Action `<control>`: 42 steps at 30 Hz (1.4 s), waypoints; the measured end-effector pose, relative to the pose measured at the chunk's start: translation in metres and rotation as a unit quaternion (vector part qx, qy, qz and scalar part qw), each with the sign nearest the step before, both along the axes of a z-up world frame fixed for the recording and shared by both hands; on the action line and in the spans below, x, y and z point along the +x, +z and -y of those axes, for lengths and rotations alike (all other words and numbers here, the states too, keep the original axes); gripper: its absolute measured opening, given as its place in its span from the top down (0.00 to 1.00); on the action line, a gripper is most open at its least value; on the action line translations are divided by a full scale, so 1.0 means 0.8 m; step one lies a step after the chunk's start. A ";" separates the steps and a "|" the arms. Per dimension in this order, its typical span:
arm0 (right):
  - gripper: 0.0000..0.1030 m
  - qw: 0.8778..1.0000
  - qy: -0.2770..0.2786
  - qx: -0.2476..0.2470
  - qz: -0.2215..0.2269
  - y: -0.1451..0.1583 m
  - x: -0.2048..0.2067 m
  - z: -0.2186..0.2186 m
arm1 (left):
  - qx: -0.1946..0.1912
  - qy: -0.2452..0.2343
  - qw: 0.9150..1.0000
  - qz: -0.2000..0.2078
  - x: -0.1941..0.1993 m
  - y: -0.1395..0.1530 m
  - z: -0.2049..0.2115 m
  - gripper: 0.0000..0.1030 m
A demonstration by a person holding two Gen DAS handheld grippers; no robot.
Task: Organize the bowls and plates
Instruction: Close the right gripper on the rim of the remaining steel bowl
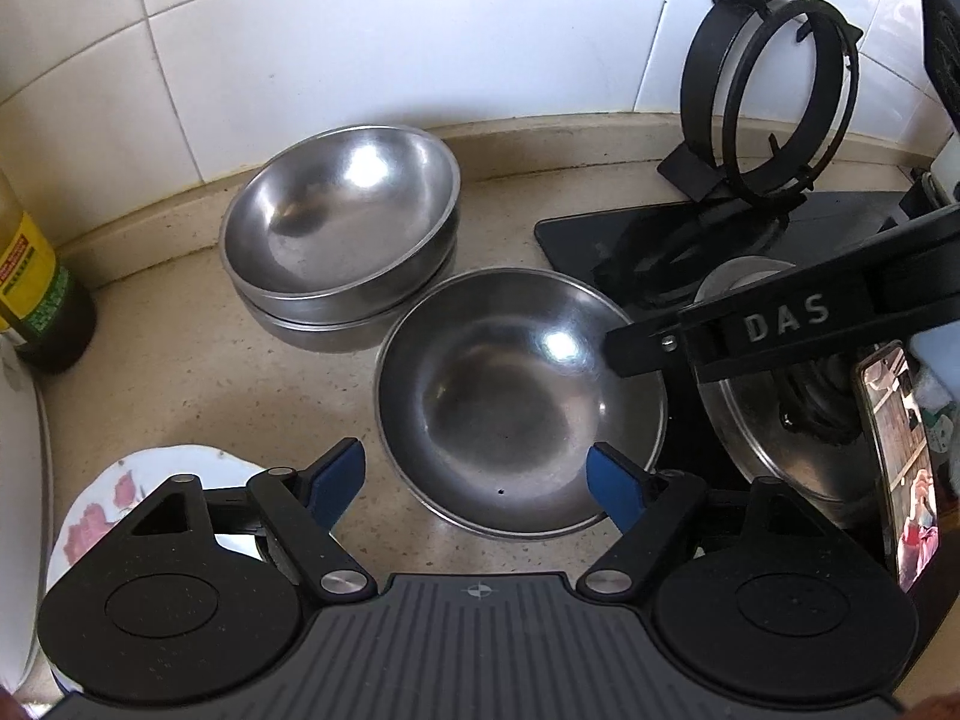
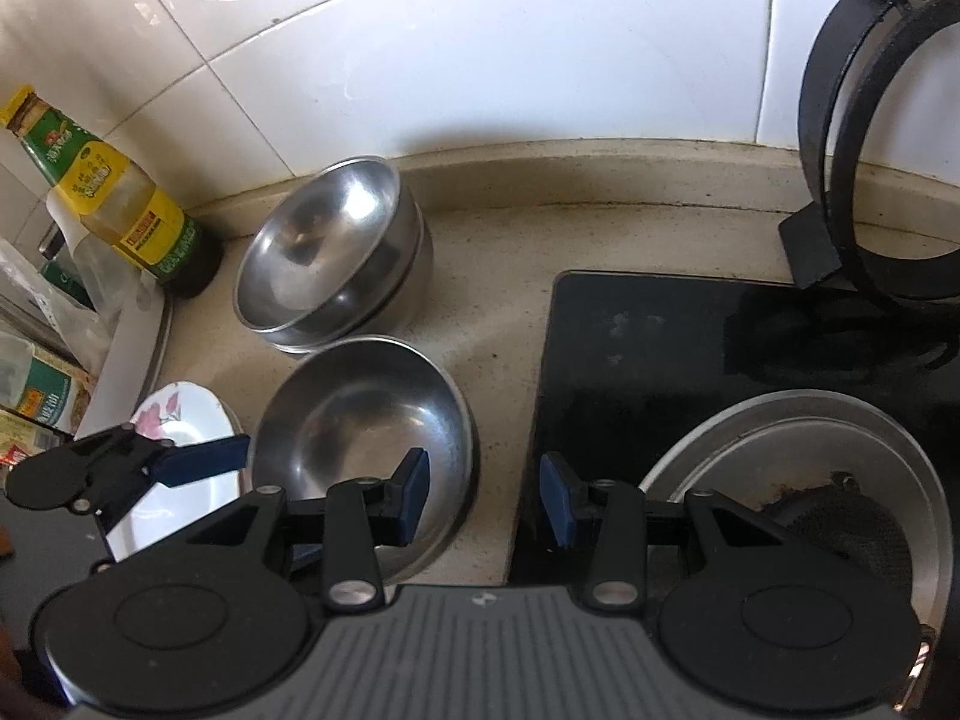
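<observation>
A steel bowl (image 1: 498,402) (image 2: 360,420) sits on the beige counter beside the stove. My left gripper (image 1: 477,486) stands open and wide at its near side, one blue pad outside the left rim and the other over the inside near the right rim. My right gripper (image 2: 485,495) is open astride the bowl's right rim, its left pad inside the bowl and its right pad over the stove's edge. Neither grips the bowl. Nested steel bowls (image 1: 336,222) (image 2: 324,264) stand by the back wall. A flowered plate (image 1: 120,492) (image 2: 180,420) lies at the left, partly under the left gripper.
The black glass stove (image 1: 600,240) (image 2: 660,360) is on the right, with a steel burner ring (image 2: 780,438) and a pan support (image 1: 774,96) tipped upright. A yellow-labelled bottle (image 1: 36,288) (image 2: 120,198) stands in the left corner. A phone (image 1: 900,468) is on the right gripper.
</observation>
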State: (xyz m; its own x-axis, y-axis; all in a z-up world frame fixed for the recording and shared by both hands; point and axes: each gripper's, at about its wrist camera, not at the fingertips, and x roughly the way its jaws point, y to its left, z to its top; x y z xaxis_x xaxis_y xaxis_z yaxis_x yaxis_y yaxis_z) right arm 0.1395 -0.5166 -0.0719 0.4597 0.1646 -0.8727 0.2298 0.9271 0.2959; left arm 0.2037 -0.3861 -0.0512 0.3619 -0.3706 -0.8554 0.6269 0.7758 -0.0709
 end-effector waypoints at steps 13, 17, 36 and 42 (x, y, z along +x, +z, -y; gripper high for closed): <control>0.42 0.999 0.025 0.011 -0.027 -0.019 0.013 -0.021 | 0.010 -0.002 1.000 -0.013 0.015 -0.007 -0.008 0.48; 0.42 0.998 0.021 0.029 -0.050 -0.032 0.013 -0.023 | 0.019 -0.008 1.000 -0.006 0.014 -0.011 -0.006 0.50; 0.61 0.999 0.011 0.020 -0.035 -0.031 -0.002 -0.015 | 0.025 -0.026 0.999 -0.003 0.011 -0.019 -0.001 0.66; 0.60 0.999 0.005 0.030 -0.036 -0.035 -0.001 -0.011 | 0.030 -0.027 0.999 -0.004 0.010 -0.023 0.001 0.63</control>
State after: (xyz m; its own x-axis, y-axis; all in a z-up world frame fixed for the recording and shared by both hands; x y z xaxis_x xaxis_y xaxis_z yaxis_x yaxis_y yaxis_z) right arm 0.1389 -0.5079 -0.1002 0.3949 0.2217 -0.8916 0.2437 0.9104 0.3343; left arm 0.2119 -0.3873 -0.0696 0.3364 -0.3371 -0.8793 0.6679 0.7437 -0.0296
